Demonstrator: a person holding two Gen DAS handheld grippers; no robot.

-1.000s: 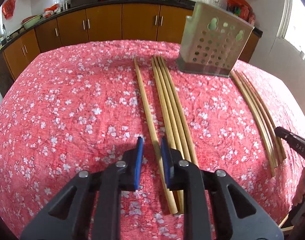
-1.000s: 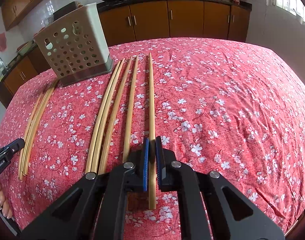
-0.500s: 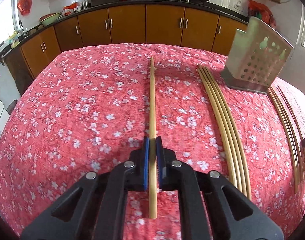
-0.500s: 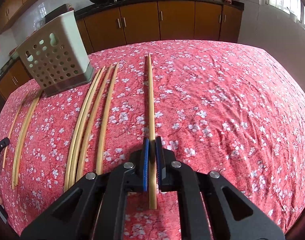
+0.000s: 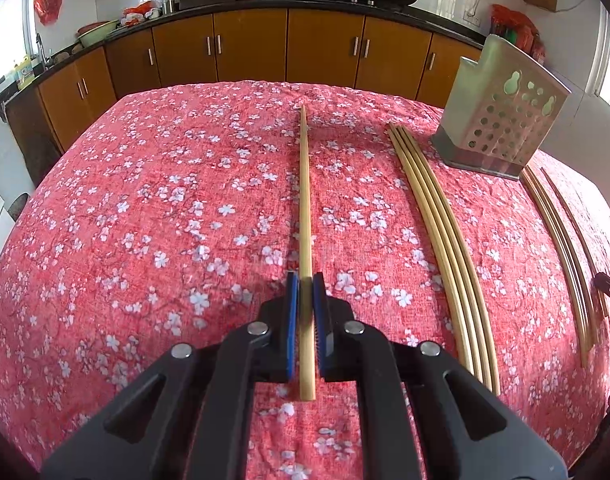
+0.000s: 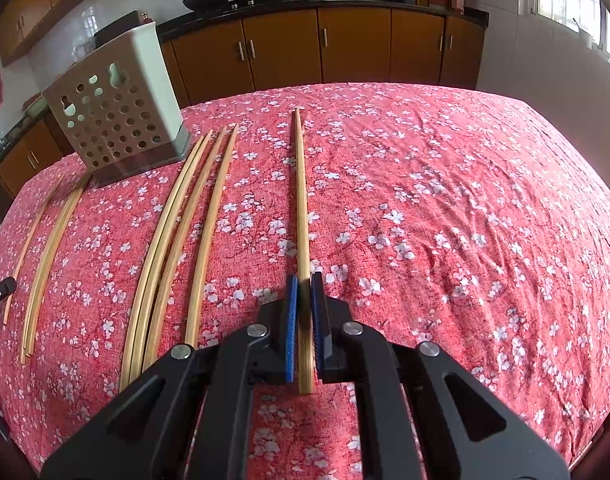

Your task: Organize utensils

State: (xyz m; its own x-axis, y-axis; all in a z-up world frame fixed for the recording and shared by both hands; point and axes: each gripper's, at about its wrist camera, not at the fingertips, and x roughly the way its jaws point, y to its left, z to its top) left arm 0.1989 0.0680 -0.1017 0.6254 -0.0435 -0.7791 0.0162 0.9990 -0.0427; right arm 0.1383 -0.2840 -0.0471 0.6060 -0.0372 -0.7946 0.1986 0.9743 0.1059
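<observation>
The left gripper (image 5: pixel 305 300) is pinching one chopstick (image 5: pixel 305 208) in the middle of its frame. The right gripper (image 6: pixel 304 300) is squeezing another chopstick (image 6: pixel 301 200). More chopsticks (image 6: pixel 173 240) are lying on the flowery red worktop (image 6: pixel 445 220), beside the holey utensil holder (image 6: pixel 117 120) at upper left.

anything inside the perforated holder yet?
Nothing shows through the holes of the holder in either view, and no chopstick pokes above its rim. Its inside is hidden behind the walls, so empty is likely but unconfirmed. Loose chopsticks lie beside it on the tablecloth.
</observation>
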